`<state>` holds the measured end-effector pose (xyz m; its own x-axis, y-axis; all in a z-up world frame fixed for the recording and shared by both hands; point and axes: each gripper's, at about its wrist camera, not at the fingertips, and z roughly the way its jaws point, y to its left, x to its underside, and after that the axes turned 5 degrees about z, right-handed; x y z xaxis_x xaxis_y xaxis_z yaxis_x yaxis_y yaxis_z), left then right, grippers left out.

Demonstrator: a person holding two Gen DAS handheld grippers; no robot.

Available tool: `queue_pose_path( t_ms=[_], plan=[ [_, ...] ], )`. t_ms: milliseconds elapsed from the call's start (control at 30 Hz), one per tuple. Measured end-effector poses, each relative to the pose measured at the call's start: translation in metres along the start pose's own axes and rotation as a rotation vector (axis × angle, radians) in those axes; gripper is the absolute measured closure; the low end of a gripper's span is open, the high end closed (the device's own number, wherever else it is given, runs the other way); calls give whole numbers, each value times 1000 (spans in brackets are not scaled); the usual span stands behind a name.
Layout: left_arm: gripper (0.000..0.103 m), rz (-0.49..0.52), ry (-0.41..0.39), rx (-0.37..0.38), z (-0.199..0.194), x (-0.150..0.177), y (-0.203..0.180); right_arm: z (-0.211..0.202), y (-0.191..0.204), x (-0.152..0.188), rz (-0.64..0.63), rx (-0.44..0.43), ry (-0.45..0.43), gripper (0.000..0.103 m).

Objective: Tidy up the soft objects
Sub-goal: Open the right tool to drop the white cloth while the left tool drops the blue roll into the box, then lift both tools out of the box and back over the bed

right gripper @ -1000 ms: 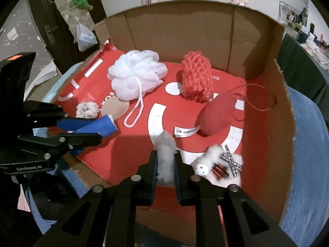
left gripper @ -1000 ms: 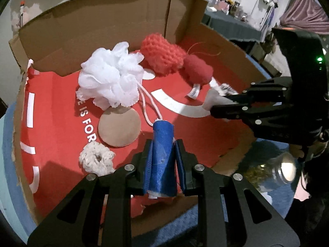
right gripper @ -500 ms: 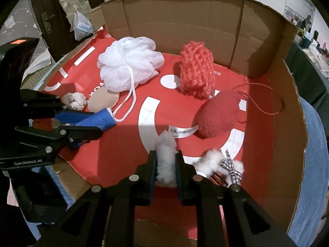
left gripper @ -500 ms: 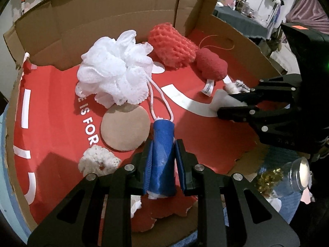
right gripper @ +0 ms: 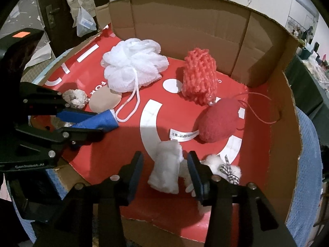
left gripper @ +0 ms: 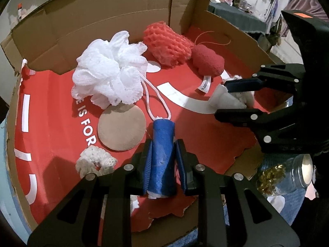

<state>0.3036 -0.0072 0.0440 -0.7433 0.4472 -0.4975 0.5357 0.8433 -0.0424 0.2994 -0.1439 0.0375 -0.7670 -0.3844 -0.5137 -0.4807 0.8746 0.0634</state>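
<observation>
My left gripper (left gripper: 162, 160) is shut on a rolled blue cloth (left gripper: 161, 158) low over the red floor of the cardboard box (left gripper: 115, 26); it shows in the right wrist view too (right gripper: 98, 121). My right gripper (right gripper: 165, 170) is open, its jaws wide on either side of a white cotton wad (right gripper: 165, 170) that rests on the box floor; the wad also shows in the left wrist view (left gripper: 224, 98). In the box lie a white mesh pouf (left gripper: 111, 70), a red net sponge (left gripper: 166, 45) and a dark red sponge (left gripper: 207, 61).
A tan round pad (left gripper: 121, 127) and a small white crocheted piece (left gripper: 94, 162) lie near my left gripper. A fluffy white toy with a checked bow (right gripper: 224, 166) lies by my right gripper. A glass jar (left gripper: 287, 177) stands outside the box, on the blue cloth.
My right gripper has opened and let go of the white cotton wad, which now rests on the box floor. Both grippers have moved further into the box. The left still holds the blue roll.
</observation>
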Motion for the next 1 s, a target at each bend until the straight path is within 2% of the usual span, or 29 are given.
queue_pose_path(
  t_ms=[133,167,200,233,267,500,567,700,800,867,1000],
  plan=[
    [75,-6,0,3,1,-2,0,-4,1,-1,2,5,-12,50],
    [68,-7,-1,1,0,-2,0,-5,0,-1,3,5,-13,50],
    [51,-7,-4,2,-1,-1,1,-6,0,-1,5,5,-16,50],
    [44,-5,-7,1,-1,-1,0,-7,0,-2,6,4,-19,50],
    [41,-1,-21,-4,-4,-2,-1,-8,-1,-2,6,5,-21,50],
    [41,5,-72,-14,-27,-1,-7,-23,0,-1,13,9,-50,47],
    [40,3,-95,-17,-37,0,-10,-33,1,0,18,9,-73,36],
    [30,-15,-163,-29,-65,5,-15,-59,4,3,31,12,-124,29],
    [28,-17,-218,-43,-89,12,-26,-82,7,8,41,23,-170,18],
    [28,-21,-259,-51,-105,18,-34,-100,12,13,45,32,-203,7],
    [20,-40,-333,-71,-135,30,-47,-130,22,25,52,44,-269,1]
  ],
)
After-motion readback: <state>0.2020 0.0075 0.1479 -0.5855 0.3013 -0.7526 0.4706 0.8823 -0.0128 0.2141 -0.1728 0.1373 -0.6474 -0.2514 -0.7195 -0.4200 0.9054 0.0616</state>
